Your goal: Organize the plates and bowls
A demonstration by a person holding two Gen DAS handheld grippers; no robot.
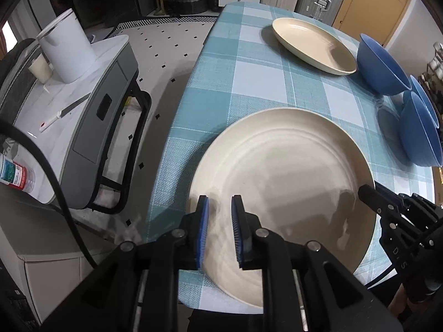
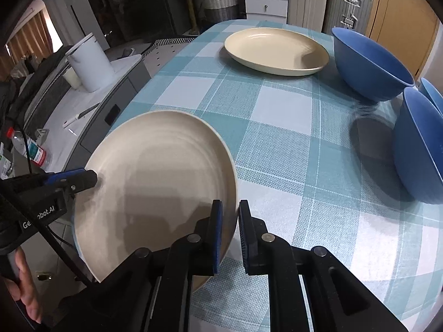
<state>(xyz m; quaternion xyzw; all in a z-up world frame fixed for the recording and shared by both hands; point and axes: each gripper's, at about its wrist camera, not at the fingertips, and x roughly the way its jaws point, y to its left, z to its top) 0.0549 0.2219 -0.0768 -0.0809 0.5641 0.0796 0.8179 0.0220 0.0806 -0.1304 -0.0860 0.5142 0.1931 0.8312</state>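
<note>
Tablecloth (image 2: 282,105), teal check, covered the table we worked over. Near plate (image 2: 155,191) hung past its near-left edge, tilted; far plate (image 2: 277,51) lay flat by three blue bowls (image 2: 371,63). Our right gripper (image 2: 229,215) pinched the near plate's rim. Our left gripper (image 1: 220,210) straddled the opposite rim, jaws slightly apart; contact unclear.

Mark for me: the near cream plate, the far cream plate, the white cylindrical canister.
Near cream round plate (image 2: 155,166): right wrist view, on its ridged inner face.
Far cream round plate (image 2: 274,47): right wrist view, centre of its well.
White cylindrical canister (image 1: 69,49): left wrist view, on its side wall.
</note>
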